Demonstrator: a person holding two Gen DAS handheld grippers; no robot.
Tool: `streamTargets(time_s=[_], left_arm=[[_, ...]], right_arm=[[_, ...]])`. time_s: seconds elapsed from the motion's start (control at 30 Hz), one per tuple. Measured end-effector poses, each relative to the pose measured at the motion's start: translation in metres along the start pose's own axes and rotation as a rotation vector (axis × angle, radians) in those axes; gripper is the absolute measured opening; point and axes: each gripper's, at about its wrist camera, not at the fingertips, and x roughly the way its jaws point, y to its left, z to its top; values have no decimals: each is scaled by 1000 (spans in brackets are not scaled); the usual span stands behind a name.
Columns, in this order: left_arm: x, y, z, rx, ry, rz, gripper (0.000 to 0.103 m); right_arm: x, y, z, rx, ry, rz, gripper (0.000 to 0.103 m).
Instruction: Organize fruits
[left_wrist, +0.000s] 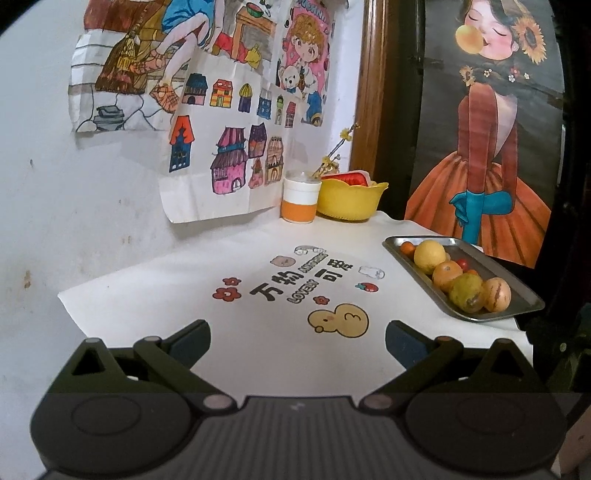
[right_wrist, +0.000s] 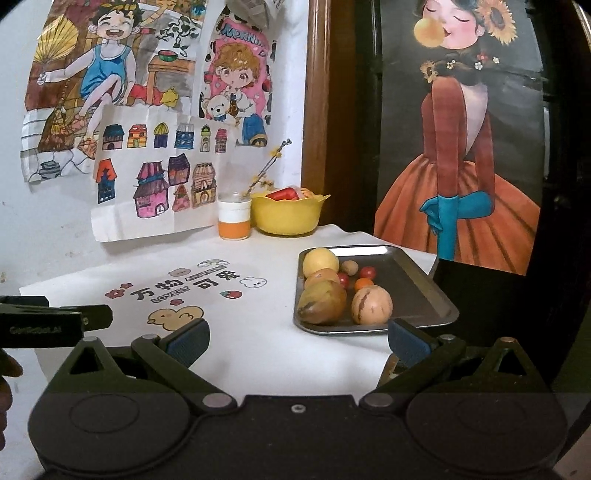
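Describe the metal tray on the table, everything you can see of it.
The metal tray is shallow, rectangular and silver-grey with rounded corners and a raised rim, and looks like stainless steel. It lies flat on the white printed tablecloth near the table's right edge. Several fruits sit grouped on its left side; its right side is bare. Neither pair of tongs touches it.

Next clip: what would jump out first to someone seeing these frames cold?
Probably the metal tray of fruit at the table's right edge, with a yellow round fruit at its far end and a striped pale fruit nearest. Behind it, a yellow bowl and an orange-and-white cup stand against the wall under bright children's drawings. Both hand-held grippers, left and right, are open and empty.
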Motion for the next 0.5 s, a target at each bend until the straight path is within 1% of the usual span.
streamTargets(time_s=[0.17, 0.37, 0.5], left_arm=[[0, 4, -7, 1, -7, 1, 103], [0, 6, -11, 12, -31, 19, 103], [1, 9, -12, 10, -22, 16, 103]], right_arm=[[1, 4, -7, -10, -11, 5, 102], [6, 11, -11, -30, 7, 12, 102], [7, 12, -11, -30, 12, 17, 102]])
